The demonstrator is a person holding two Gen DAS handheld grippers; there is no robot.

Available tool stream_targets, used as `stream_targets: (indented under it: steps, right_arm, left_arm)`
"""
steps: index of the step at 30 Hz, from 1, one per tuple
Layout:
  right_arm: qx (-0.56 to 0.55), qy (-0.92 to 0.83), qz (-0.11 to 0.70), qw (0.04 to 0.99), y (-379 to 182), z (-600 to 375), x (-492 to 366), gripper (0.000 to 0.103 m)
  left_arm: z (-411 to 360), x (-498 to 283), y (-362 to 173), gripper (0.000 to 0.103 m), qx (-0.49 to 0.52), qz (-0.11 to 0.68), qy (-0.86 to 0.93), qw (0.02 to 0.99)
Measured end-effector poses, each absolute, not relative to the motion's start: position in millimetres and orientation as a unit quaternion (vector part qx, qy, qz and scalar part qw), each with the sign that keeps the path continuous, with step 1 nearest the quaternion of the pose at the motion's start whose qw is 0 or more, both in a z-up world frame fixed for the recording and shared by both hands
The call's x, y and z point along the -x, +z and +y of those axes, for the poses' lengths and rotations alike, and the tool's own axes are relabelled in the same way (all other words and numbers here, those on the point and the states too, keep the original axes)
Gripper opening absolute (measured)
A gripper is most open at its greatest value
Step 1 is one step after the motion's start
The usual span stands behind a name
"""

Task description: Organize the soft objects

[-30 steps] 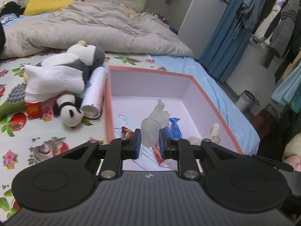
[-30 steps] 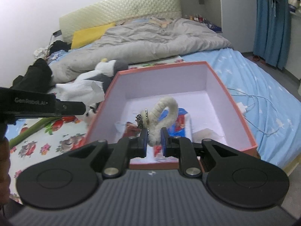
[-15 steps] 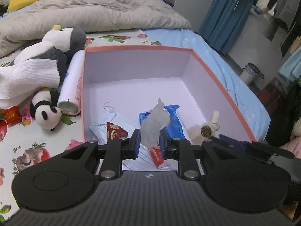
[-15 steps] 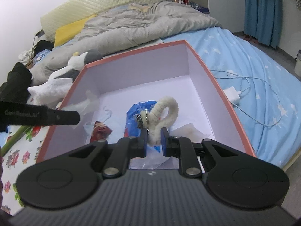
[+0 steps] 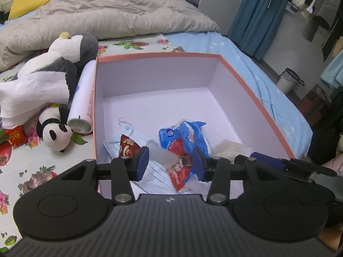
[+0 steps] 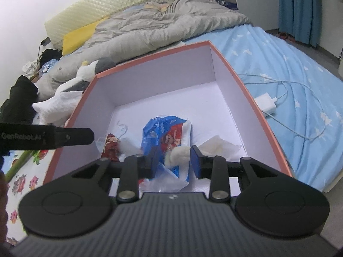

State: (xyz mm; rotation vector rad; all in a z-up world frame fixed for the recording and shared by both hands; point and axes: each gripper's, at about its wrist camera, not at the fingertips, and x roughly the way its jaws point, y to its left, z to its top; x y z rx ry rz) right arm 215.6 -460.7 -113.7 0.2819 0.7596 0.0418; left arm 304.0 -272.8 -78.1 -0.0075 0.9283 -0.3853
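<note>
A pink-rimmed box [image 5: 158,54] with a white inside stands on the bed. My left gripper [image 5: 170,158] hangs over its near end, jaws opening. A translucent whitish soft piece [image 5: 163,157] lies loose between them, the pads not pressing it. My right gripper [image 6: 174,159] is also over the box [image 6: 150,55], jaws opening. A fluffy white loop [image 6: 178,156] sags between its fingers, free of the left pad. A blue tissue pack [image 5: 184,137], a face mask [image 5: 130,137] and a red packet [image 5: 127,147] lie in the box.
Left of the box lie a penguin plush [image 5: 70,49], a panda plush [image 5: 53,135], a white cloth [image 5: 32,98] and a white bottle [image 5: 82,98]. A charger with cable [image 6: 265,103] lies on the blue sheet at the right. A grey duvet [image 5: 107,10] fills the back.
Both grippers came down and forward over the box. Both pairs of jaws have opened, and the whitish piece and the fluffy loop, held upright before, have slumped between the fingers.
</note>
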Motion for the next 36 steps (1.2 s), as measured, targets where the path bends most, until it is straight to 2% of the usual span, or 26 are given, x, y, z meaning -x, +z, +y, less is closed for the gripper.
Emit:
stream_targets:
  steps: [21,36]
  right_arm:
    - [-0.124,0.042,0.324,0.937,-69,-424,-147,0.036]
    - [-0.096,0.089,0.303,0.944,-49,-382,-104,0.036]
  left_arm:
    - [-221,-213,-16,0.051,0.01,0.365,-0.182,0.913]
    - [-157,-141,1,0.051,0.036,0.337,-0.149,0.929]
